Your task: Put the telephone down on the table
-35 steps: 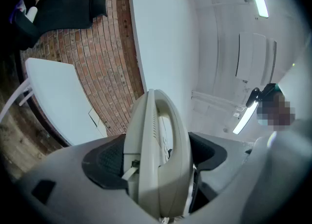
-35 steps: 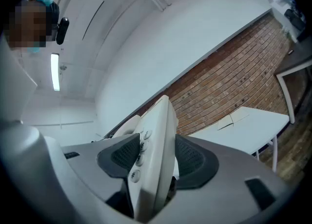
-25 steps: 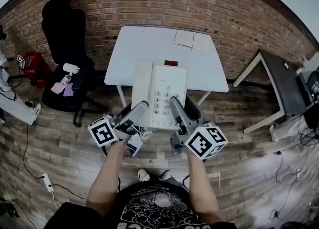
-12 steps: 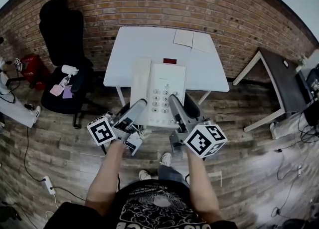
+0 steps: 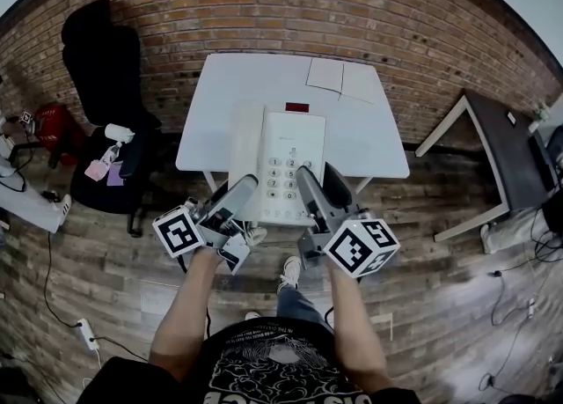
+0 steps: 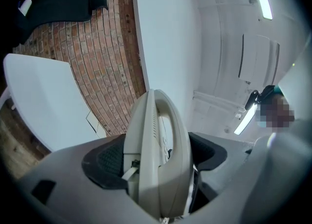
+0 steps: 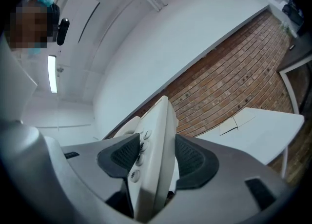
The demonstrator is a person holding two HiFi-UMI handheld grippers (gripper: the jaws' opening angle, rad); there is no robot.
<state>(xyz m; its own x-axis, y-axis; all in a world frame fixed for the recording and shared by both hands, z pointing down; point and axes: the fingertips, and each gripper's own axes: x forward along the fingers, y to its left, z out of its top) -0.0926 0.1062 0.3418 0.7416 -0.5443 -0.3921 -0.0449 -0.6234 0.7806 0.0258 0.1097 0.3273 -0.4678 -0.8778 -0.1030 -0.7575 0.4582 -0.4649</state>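
Note:
A cream desk telephone (image 5: 280, 163) with its handset on the left side and a keypad is held in the air over the near edge of the white table (image 5: 220, 94). My left gripper (image 5: 244, 187) is shut on the telephone's handset side (image 6: 158, 154). My right gripper (image 5: 310, 177) is shut on the keypad side (image 7: 153, 154). Both hold it by its near end, and its far end reaches over the tabletop. In the gripper views the telephone stands edge-on between the dark pads.
Two sheets of paper (image 5: 343, 78) lie at the table's far right corner. A black office chair (image 5: 104, 68) stands left of the table, a dark side table (image 5: 506, 156) to the right. A brick wall runs behind. Cables lie on the wooden floor.
The table has drawn slightly nearer in the head view and the telephone now reaches further over it. Both grippers keep their hold.

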